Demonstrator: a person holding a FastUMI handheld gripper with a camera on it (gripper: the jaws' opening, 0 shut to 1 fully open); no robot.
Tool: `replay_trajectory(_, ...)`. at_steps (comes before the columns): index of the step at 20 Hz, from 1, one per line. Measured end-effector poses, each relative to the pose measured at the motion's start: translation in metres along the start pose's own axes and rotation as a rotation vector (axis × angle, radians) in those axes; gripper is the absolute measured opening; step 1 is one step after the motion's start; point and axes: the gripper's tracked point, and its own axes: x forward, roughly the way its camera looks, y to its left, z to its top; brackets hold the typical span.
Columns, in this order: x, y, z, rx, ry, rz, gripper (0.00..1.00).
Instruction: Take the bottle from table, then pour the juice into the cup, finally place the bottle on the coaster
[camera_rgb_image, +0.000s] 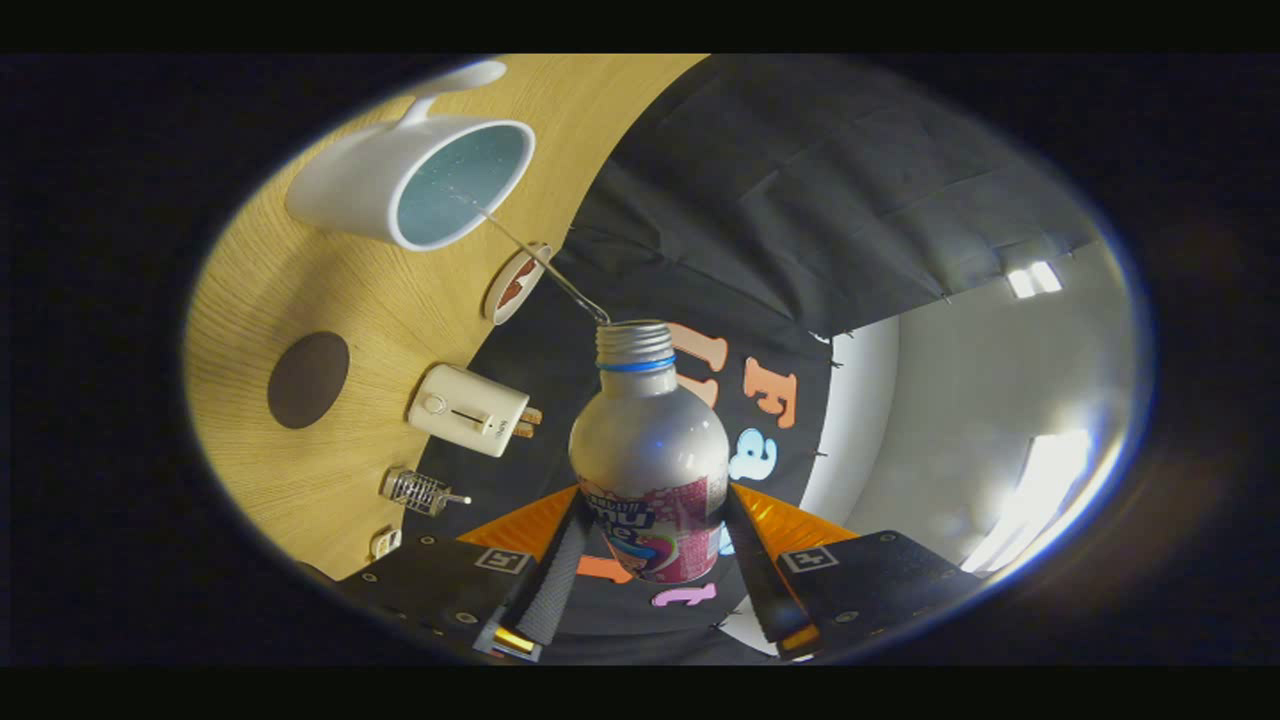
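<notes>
The gripper (652, 570) is clamped on the bottle (650, 470) from both sides, tipping its open neck toward the cup (400, 180) beyond, a thin stream (540, 262) running into it, the coaster (308, 380) nearby.

A: Bottle (650, 440) sits between the gripper (652, 575) fingers, mouth toward the cup (410, 180) beyond on the table (330, 300).
B: Coaster (307, 380)?
A: On the table, near the cup; plug (470, 410) just beside it.
</notes>
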Motion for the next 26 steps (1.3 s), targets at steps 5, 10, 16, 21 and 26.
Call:
replay_trajectory(5, 0.0, -0.004, 0.0, -0.011, -0.01, -0.022, 0.76)
replay_trajectory(10, 0.002, -0.003, 0.0, -0.001, -0.01, -0.024, 0.76)
replay_trajectory(16, -0.001, 0.008, 0.017, 0.04, -0.037, -0.005, 0.76)
replay_trajectory(21, -0.005, 0.025, 0.026, 0.126, -0.043, 0.043, 0.76)
replay_trajectory(26, -0.009, 0.034, 0.034, 0.276, -0.023, 0.109, 0.76)
